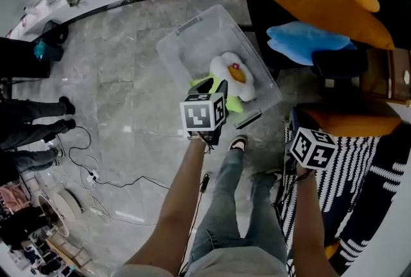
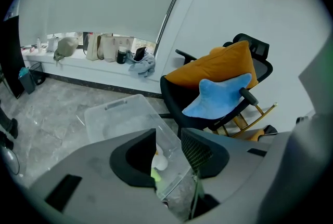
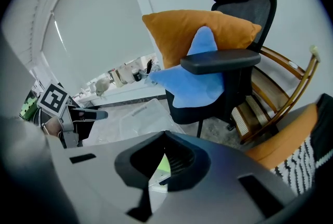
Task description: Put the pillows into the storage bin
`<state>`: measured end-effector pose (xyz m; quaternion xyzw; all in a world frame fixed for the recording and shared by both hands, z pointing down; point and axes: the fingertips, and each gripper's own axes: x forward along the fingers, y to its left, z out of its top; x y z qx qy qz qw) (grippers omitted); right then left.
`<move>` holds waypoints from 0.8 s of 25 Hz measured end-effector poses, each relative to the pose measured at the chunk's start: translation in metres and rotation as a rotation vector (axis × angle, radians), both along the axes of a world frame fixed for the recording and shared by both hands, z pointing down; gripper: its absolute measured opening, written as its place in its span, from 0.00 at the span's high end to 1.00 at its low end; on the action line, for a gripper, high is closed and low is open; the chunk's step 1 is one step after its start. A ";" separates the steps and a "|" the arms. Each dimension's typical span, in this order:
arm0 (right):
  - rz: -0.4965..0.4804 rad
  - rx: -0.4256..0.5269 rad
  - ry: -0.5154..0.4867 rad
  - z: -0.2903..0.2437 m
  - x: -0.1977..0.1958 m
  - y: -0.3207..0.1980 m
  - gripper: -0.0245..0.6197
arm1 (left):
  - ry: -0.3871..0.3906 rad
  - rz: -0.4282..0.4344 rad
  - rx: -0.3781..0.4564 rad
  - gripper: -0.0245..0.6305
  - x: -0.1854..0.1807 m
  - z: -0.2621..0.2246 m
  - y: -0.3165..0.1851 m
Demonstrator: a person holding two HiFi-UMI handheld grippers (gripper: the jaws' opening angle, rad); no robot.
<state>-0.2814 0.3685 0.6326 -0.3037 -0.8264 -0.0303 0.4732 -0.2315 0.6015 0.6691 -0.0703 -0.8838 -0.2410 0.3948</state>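
The storage bin (image 1: 186, 38) stands on the floor (image 1: 128, 96), just left of the chair (image 1: 260, 25). One pillow (image 1: 231, 75) lies inside the bin, at the end nearest the person. On the chair's seat a big pillow (image 1: 321, 9) leans against the backrest, and a smaller pillow (image 1: 302, 38) rests in front of it. Beyond the bin a ledge (image 2: 78, 64) runs along the wall and carries bags (image 2: 106, 47). Cables (image 1: 96, 173) lie on the floor left of the bin, nearer the person.

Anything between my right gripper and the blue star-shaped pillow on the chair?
Yes. Seen from the right gripper, the black office chair's padded armrest crosses in front of the blue star-shaped pillow, covering its middle. Its top point and left arm show clear.
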 end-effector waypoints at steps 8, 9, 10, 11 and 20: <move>0.085 -0.008 -0.039 -0.026 -0.001 -0.031 0.96 | -0.032 0.107 -0.014 0.75 -0.018 -0.032 -0.036; 0.104 -0.007 -0.046 -0.032 0.002 -0.039 0.96 | -0.032 0.126 -0.017 0.75 -0.018 -0.042 -0.044; 0.124 -0.007 -0.054 -0.039 0.004 -0.047 0.96 | -0.031 0.147 -0.021 0.75 -0.018 -0.050 -0.052; 0.145 -0.009 -0.061 -0.044 0.007 -0.056 0.96 | -0.029 0.169 -0.025 0.75 -0.018 -0.059 -0.060; 0.360 -0.040 -0.142 -0.105 0.018 -0.138 0.96 | -0.078 0.446 -0.061 0.75 -0.032 -0.119 -0.150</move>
